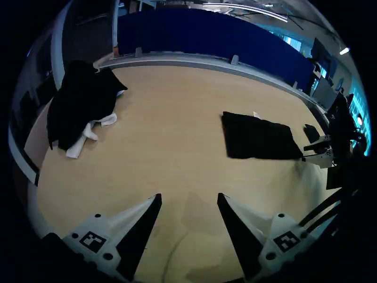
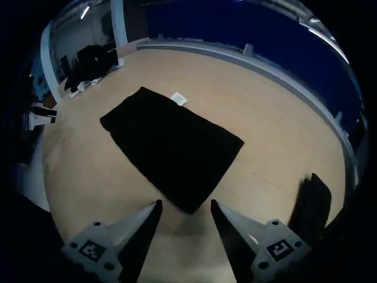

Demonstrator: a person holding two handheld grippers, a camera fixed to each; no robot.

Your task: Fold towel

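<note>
Towel (image 2: 174, 146), black and spread flat as a long rectangle, lay in the middle of the pale wooden counter (image 2: 282, 132), with its near corner just in front of the right tongs (image 2: 185, 202). Those tongs were spread wide and held nothing. The left tongs (image 1: 188, 195) were likewise spread and empty, poised over bare counter well apart from the towel, which lay farther off to their right. A small white tag (image 2: 179, 98) peeped out at the towel's far long edge, and a heap of dark and white cloths (image 1: 80, 108) sat at the far left of the counter, well clear of the work. The step in hand looked to be the first grip before any fold, and whether the towel was already doubled could not be told. Done well, the right tongs would take the near corner in front of them while the left tongs came across to the left corner of the same long edge. Since the cloth lay flush on the wood, each lower finger would probably need to slide along the counter and under the hem, so that the pinch caught the full thickness of the cloth. Both corners would then best rise together and low, travel over to the far edge by the tag, and be set down corner on corner before the tongs let go.
</note>
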